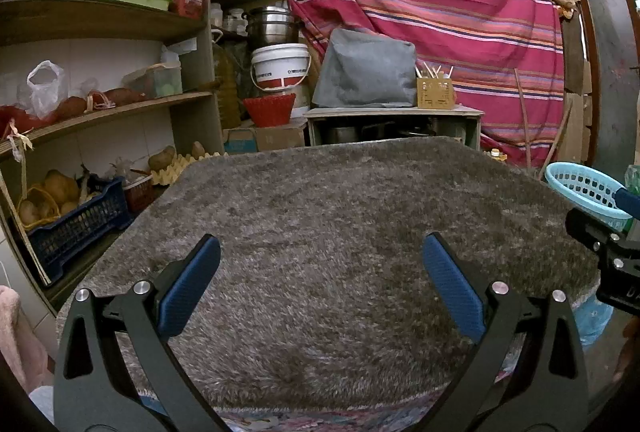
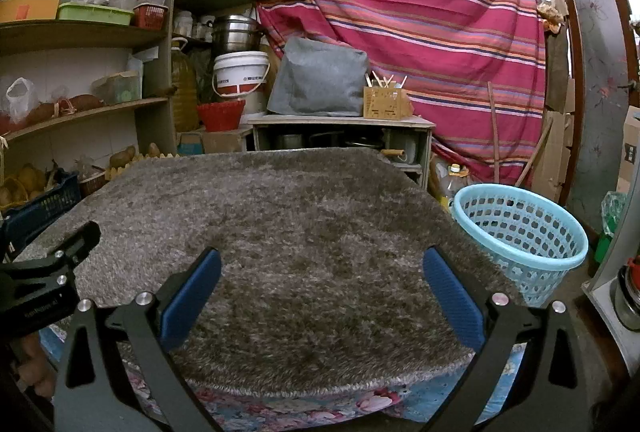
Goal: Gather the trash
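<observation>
A light blue perforated basket (image 2: 520, 236) stands on the floor off the right edge of a shaggy grey-brown rug (image 2: 280, 232) that covers the table. The same basket (image 1: 584, 188) shows at the far right of the left wrist view. No trash is visible on the rug (image 1: 320, 252). My left gripper (image 1: 320, 256) hovers over the rug's near part, open, nothing between its blue pads. My right gripper (image 2: 320, 264) is open too, empty, over the rug's near edge. Each view catches part of the other gripper's black body at its side edge.
Wooden shelves (image 1: 100, 104) with bags, boxes and potatoes run along the left. A low cabinet (image 2: 340, 136) behind the table carries a grey cover and a utensil box. A striped red cloth (image 2: 400, 12) hangs at the back. A floral sheet (image 2: 320, 404) lies under the rug.
</observation>
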Tool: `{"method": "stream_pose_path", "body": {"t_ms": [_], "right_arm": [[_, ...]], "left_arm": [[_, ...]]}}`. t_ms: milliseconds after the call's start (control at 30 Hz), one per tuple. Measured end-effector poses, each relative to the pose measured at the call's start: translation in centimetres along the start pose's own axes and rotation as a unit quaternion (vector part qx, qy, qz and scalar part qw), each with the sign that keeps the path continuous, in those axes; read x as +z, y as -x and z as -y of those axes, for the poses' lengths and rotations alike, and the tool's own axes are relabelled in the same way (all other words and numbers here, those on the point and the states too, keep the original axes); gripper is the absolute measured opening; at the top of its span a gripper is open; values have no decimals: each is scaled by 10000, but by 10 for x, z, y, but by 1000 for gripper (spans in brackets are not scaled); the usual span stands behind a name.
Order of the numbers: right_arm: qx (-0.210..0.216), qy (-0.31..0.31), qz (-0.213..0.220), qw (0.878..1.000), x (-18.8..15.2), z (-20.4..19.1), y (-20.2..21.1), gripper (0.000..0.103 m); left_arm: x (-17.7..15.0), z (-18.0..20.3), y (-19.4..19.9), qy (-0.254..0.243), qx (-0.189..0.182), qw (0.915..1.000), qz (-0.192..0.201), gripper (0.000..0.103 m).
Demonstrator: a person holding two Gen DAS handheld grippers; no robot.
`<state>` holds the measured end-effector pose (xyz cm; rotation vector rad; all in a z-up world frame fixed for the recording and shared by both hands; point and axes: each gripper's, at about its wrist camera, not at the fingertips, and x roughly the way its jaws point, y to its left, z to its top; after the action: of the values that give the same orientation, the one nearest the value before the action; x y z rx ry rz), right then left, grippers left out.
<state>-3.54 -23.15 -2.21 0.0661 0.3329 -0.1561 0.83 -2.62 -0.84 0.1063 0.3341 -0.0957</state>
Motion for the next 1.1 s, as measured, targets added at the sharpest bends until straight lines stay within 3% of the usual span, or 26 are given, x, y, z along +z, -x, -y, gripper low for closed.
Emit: {"method": "stream_pose_path", "body": {"t_ms": [1100], "right_arm": [[-19,-20,-5,10000,-4,8,-2,99]], "left_arm": [[-1,-4,-1,16,17,10000,40,98]]}}
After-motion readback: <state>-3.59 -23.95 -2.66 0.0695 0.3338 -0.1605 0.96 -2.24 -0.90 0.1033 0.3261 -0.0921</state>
